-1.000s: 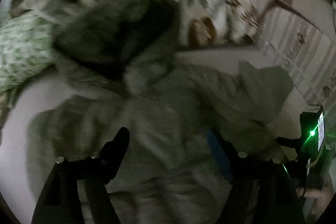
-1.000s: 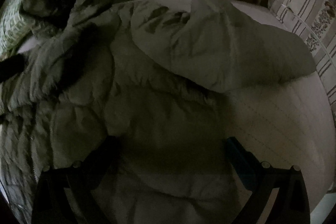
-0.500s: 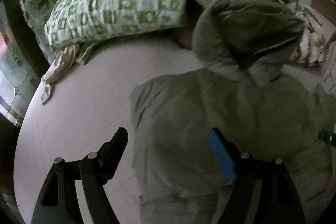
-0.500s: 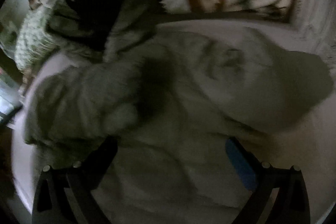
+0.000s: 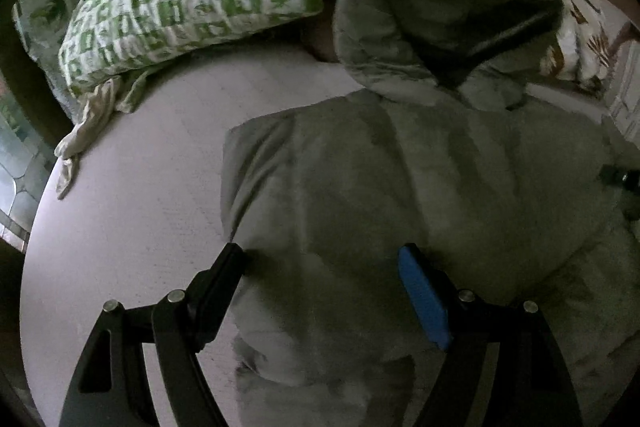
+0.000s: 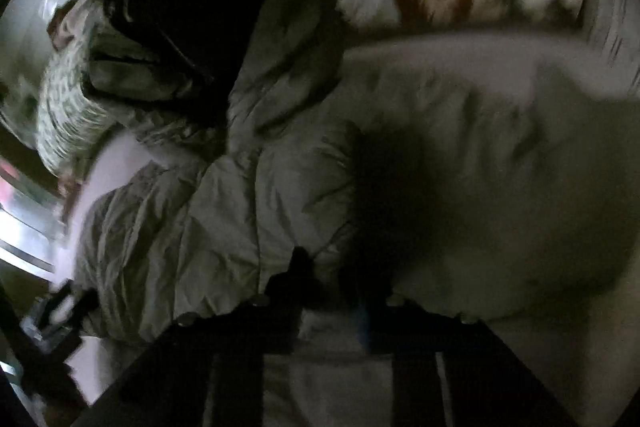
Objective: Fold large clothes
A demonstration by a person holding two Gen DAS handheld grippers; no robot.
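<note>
Your left gripper [image 5: 320, 267] stands wide apart over the near edge of the grey-green padded hooded jacket [image 5: 400, 187], one finger at its side edge, clamping nothing. Your right gripper [image 6: 332, 291] is closing — the jacket's fabric bunches between its fingers. The jacket lies spread on the pale bed sheet [image 5: 140, 207], hood towards the green-and-white patterned pillow [image 5: 192, 3].

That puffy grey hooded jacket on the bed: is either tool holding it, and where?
The right tool is closing on the puffy grey hooded jacket at its body; the left tool holds nothing.
</note>
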